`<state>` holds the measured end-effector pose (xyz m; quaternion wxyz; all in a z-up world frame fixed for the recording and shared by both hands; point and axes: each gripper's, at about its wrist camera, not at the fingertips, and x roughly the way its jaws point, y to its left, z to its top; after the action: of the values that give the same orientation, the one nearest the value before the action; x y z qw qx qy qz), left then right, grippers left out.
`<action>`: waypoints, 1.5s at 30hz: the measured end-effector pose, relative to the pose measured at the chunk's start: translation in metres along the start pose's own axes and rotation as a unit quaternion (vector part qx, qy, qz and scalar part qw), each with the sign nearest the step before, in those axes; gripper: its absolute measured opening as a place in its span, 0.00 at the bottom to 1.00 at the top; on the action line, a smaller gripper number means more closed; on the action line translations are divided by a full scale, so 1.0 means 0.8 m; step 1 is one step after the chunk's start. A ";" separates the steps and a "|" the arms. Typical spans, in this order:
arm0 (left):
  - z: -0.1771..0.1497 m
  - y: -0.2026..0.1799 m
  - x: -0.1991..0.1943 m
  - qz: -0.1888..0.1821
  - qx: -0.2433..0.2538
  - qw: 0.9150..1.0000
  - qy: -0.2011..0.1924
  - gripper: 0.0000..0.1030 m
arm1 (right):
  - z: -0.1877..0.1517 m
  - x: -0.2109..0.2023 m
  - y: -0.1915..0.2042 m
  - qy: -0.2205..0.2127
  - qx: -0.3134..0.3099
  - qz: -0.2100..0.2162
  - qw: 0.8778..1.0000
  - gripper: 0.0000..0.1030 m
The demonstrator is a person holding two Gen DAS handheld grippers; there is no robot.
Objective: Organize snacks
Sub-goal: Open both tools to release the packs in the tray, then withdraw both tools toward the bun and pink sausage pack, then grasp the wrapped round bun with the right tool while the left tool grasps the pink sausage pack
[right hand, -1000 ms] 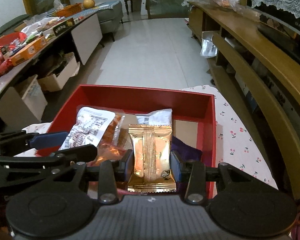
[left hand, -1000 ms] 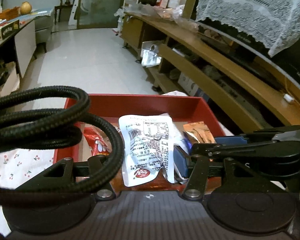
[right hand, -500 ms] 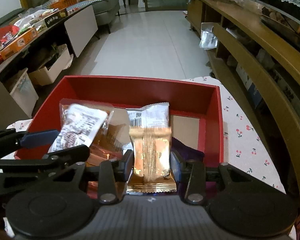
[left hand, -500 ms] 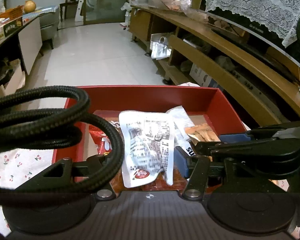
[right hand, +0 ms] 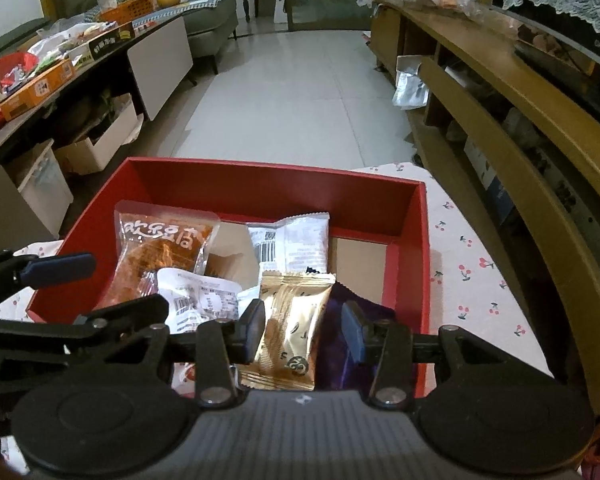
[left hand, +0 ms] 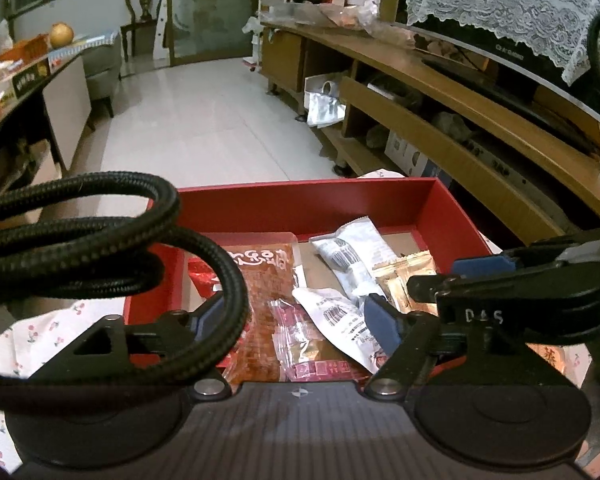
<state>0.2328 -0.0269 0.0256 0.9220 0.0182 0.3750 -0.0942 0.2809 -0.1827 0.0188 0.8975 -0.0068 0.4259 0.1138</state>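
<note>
Our left gripper (left hand: 296,320) hangs over the near end of the red box (left hand: 300,208), tilted down into it. Its jaws have just been opening and now stand wide apart, gripping nothing. In the gap between them three snacks lie on the box floor. An orange-red packet (left hand: 264,280) is toward the left pad. A clear pink packet (left hand: 296,340) is in the middle. A white printed packet (left hand: 332,316) is just beside the right pad, and we cannot tell whether it touches. A second white packet (left hand: 352,252) lies farther back, beyond the jaws. A braided black cable (left hand: 100,240) loops across the left of this view and hides part of the left finger.

Our right gripper (right hand: 302,330) sits at the box's near right end with its jaws drawn close around a gold packet (right hand: 292,328). The packet stands between the pads, leaning a little. The left pad lies against its edge. By the right pad a thin strip of a purple packet (right hand: 336,336) shows behind it, so we cannot judge how firm the hold is.

The box rests on a table (right hand: 472,264) covered with a cherry-print cloth.
</note>
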 end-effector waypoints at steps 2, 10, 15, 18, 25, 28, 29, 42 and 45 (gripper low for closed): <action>0.000 -0.004 -0.004 0.001 0.005 1.000 -0.005 0.79 | 0.000 -0.007 -0.001 -0.006 0.000 -0.002 1.000 0.47; -0.006 -0.017 -0.028 -0.002 0.023 1.000 -0.022 0.83 | -0.009 -0.037 -0.005 -0.020 -0.008 -0.010 1.000 0.50; -0.017 -0.026 -0.039 -0.014 0.026 0.999 -0.019 0.84 | -0.029 -0.057 -0.010 -0.014 -0.019 -0.015 1.000 0.51; -0.029 -0.031 -0.047 -0.025 0.028 0.999 -0.010 0.84 | -0.045 -0.068 -0.018 -0.006 -0.018 -0.015 1.000 0.53; -0.074 -0.046 -0.068 -0.057 0.028 0.997 0.032 0.85 | -0.087 -0.086 -0.033 0.027 -0.016 -0.014 0.999 0.54; -0.099 -0.053 -0.080 -0.071 0.030 0.995 0.058 0.85 | -0.105 -0.095 -0.033 0.042 -0.025 -0.007 0.999 0.54; -0.108 -0.056 -0.085 -0.078 0.031 0.994 0.068 0.85 | -0.111 -0.099 -0.033 0.047 -0.026 -0.003 0.999 0.54; -0.200 -0.114 -0.119 -0.181 0.171 0.952 0.179 0.93 | -0.177 -0.157 -0.036 0.061 -0.045 0.031 0.997 0.60; -0.210 -0.121 -0.107 -0.177 0.208 0.943 0.193 0.94 | -0.185 -0.155 -0.045 0.069 -0.041 0.027 0.996 0.60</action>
<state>0.0388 -0.0903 -0.0321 0.7764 0.1609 0.5146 -0.3263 0.1000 -0.2585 0.0164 0.8614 -0.0402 0.4822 0.1544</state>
